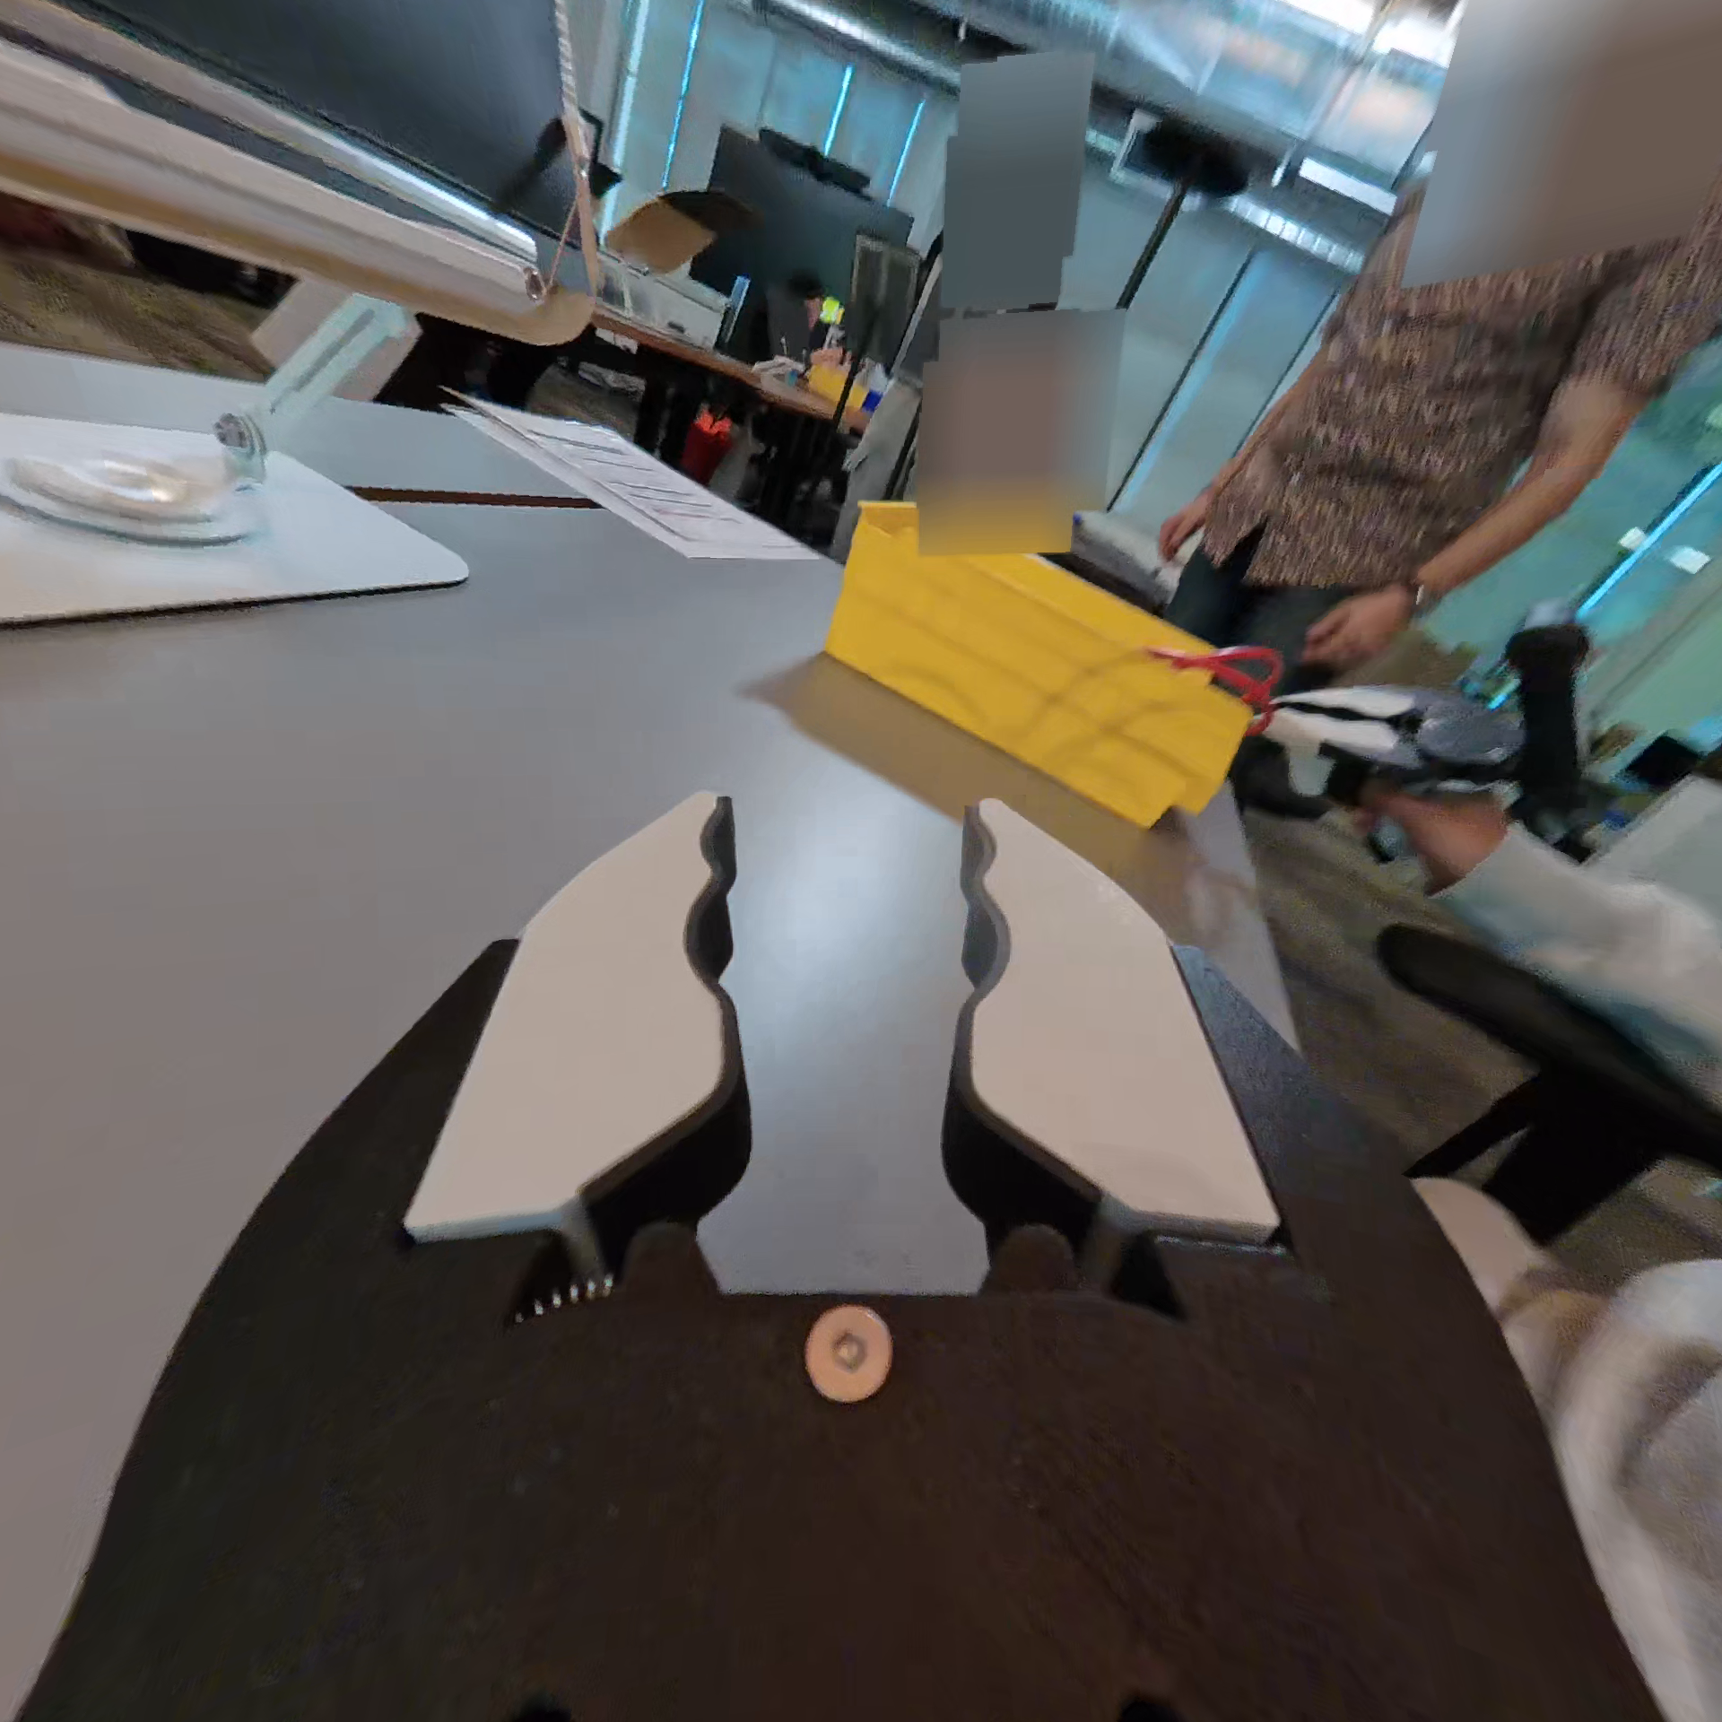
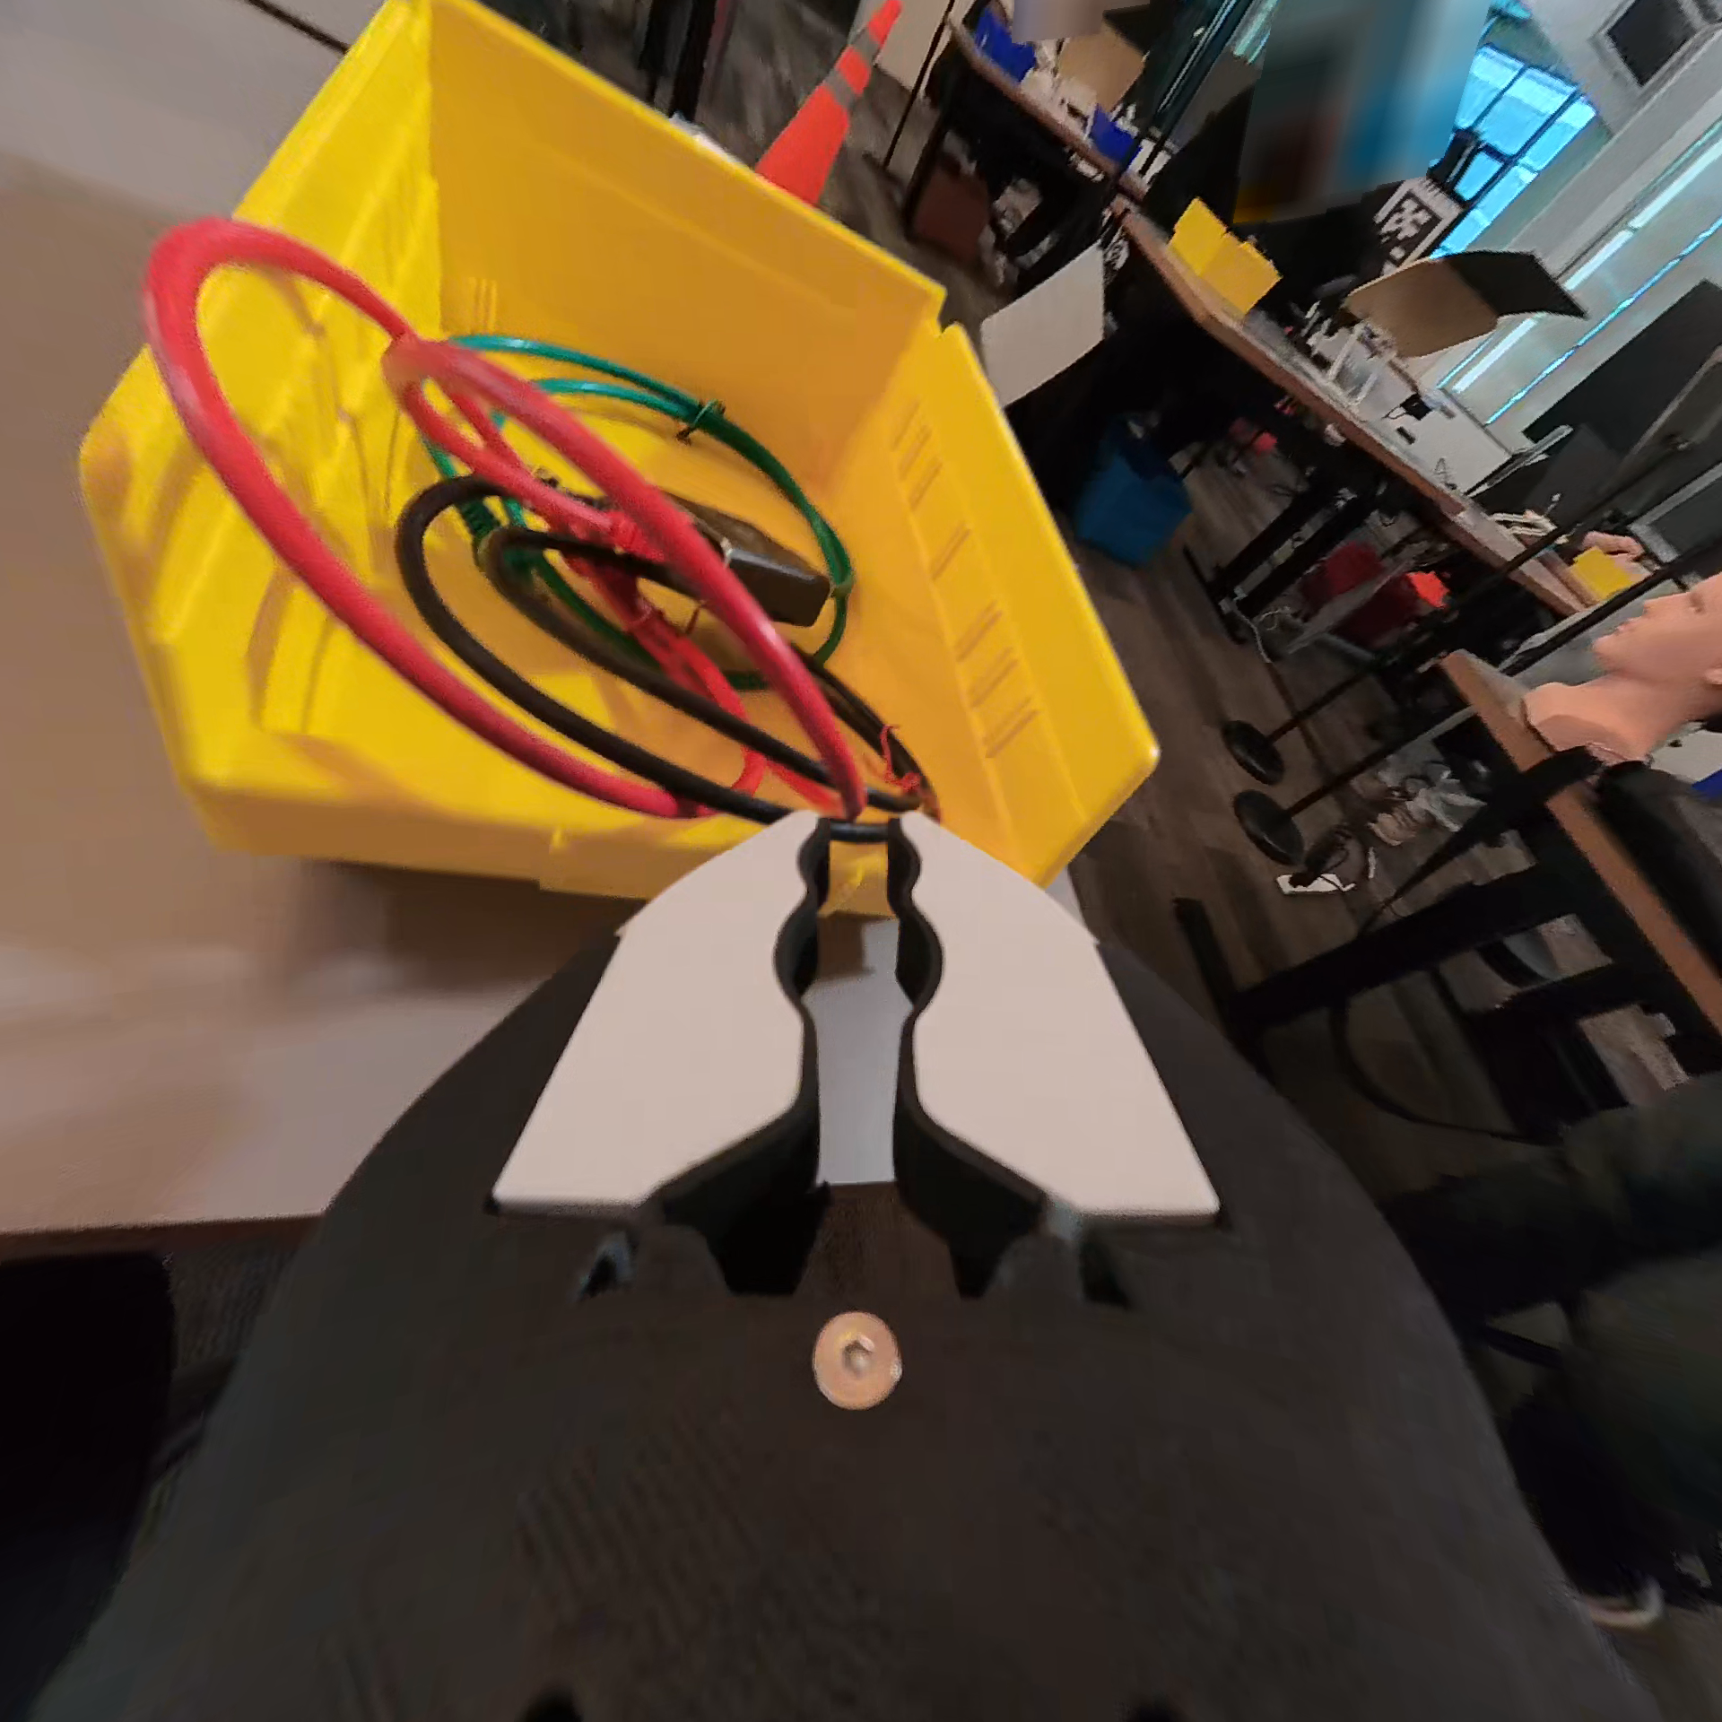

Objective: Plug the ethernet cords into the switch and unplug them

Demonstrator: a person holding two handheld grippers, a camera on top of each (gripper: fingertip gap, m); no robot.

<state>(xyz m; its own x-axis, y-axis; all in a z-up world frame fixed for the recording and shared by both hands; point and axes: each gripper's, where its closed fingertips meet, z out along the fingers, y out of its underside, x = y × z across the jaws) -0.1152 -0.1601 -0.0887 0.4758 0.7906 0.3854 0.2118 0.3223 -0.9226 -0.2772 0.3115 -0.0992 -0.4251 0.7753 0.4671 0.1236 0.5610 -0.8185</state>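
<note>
My left gripper (image 1: 846, 809) sits low over the grey table (image 1: 373, 792), jaws wide apart, nothing btwn them, just bare tabletop. Past its tips, to the right, I see the yellow bin (image 1: 1016, 652) near the table's far-right edge, side wall facing me, w/ a red loop sticking out at its right end. My right gripper (image 1: 1379, 722) shows there too, blurry, at that same end of the bin.

In the right wrist view, my right gripper (image 2: 857, 825) is narrowed down, tips pinching a black cord (image 2: 559, 652) at the bin's near rim; a thin gap stays btwn the fingers behind the tips. Red cord (image 2: 252, 485) loops rise up and out over the bin's left wall, partly blocking my look inside. Green cord (image 2: 792, 494) coils lie deeper in, tangled w/ the red and black. A small dark box, the switch (image 2: 773, 578), lies among the coils; cords cross over it, can't tell if any are plugged in. Picture is smeared, so plugs are hard to make out.

Farther off: left of my left gripper, a white mat (image 1: 233, 559) w/ a clear stand base, a sheet of paper (image 1: 634, 485) beyond. A person in a patterned shirt (image 1: 1454, 401) stands past the table's right edge. Behind the bin, an orange cone (image 2: 820, 121) on the floor and long desks (image 2: 1351, 391) w/ clutter.
</note>
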